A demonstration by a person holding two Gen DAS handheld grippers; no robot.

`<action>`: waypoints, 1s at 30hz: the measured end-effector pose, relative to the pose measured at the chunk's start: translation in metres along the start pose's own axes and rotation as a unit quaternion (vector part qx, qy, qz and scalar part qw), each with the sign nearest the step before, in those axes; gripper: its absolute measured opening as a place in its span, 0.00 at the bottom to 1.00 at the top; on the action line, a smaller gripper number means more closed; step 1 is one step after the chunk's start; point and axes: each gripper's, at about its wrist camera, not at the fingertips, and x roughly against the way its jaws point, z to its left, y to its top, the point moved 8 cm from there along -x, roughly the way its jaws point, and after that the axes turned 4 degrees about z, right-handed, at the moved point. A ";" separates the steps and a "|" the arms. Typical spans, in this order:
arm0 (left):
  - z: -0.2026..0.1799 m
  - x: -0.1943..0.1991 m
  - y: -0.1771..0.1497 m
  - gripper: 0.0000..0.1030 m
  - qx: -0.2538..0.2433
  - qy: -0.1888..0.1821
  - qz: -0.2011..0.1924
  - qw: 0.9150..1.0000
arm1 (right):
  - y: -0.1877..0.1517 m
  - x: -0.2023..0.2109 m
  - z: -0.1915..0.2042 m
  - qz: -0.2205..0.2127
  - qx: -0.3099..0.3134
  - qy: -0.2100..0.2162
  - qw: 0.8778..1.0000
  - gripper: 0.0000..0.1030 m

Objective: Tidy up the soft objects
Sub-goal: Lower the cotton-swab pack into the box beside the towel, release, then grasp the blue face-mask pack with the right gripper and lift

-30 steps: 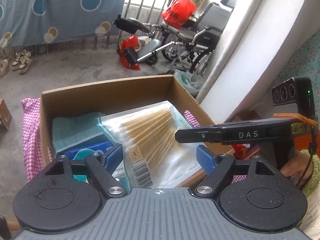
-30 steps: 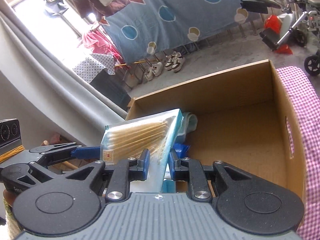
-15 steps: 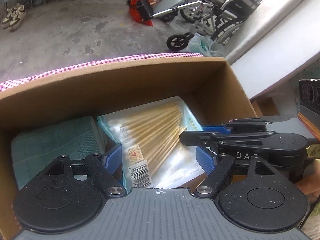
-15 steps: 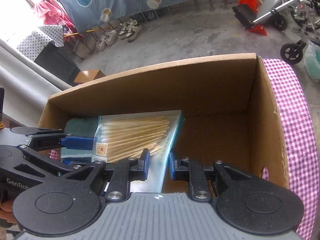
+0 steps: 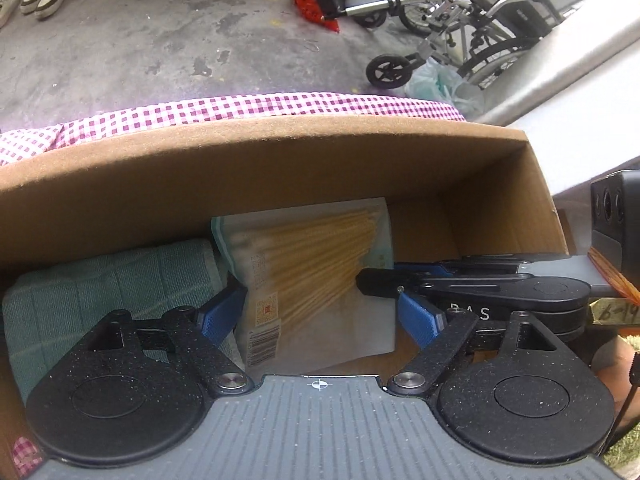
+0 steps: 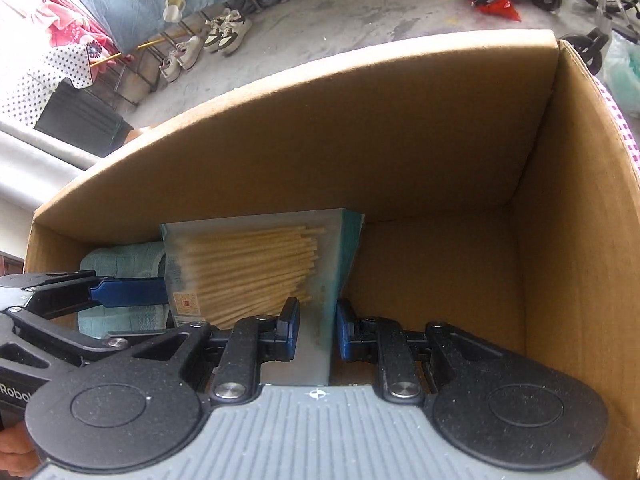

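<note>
We look down into a cardboard box [image 6: 400, 128] that sits on a pink checked cloth [image 5: 256, 106]. A clear pack [image 6: 256, 272] of tan sticks stands on edge near the middle of the box, leaning toward a teal towel [image 5: 100, 280] that fills the box's left end as both views show it. To the right of the pack the box floor is bare cardboard. The right gripper [image 6: 316, 330] is clamped on the pack's near right edge: we see its two blue pads pressed against the film from either side, with only the thin edge between them. The left gripper [image 5: 320, 318] straddles the pack's lower part; its jaws are opening, the left pad [image 5: 222, 312] just beside the pack's left edge and the right pad [image 5: 420, 318] standing clear of the film. We cannot tell whether the left pad touches the film. In the left wrist view the right gripper reaches in from the right, its tips at the pack's right edge. Beyond the box lie a concrete floor, shoes [image 6: 224, 32] and a wheelchair [image 5: 472, 24].
</note>
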 end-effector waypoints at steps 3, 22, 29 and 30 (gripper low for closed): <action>0.002 0.008 -0.003 0.86 0.012 0.002 0.000 1.000 | 0.000 0.001 -0.001 0.000 0.004 -0.005 1.000 0.21; -0.043 0.131 -0.039 0.99 -0.036 -0.022 -0.130 0.991 | -0.002 0.083 0.026 -0.106 0.040 0.004 0.994 0.67; -0.060 0.203 -0.091 1.00 -0.076 -0.029 -0.204 0.976 | -0.047 0.178 0.055 -0.204 0.088 0.024 0.975 0.89; -0.062 0.213 -0.103 1.00 -0.083 -0.026 -0.214 0.973 | -0.056 0.191 0.058 -0.220 0.096 0.028 0.970 0.92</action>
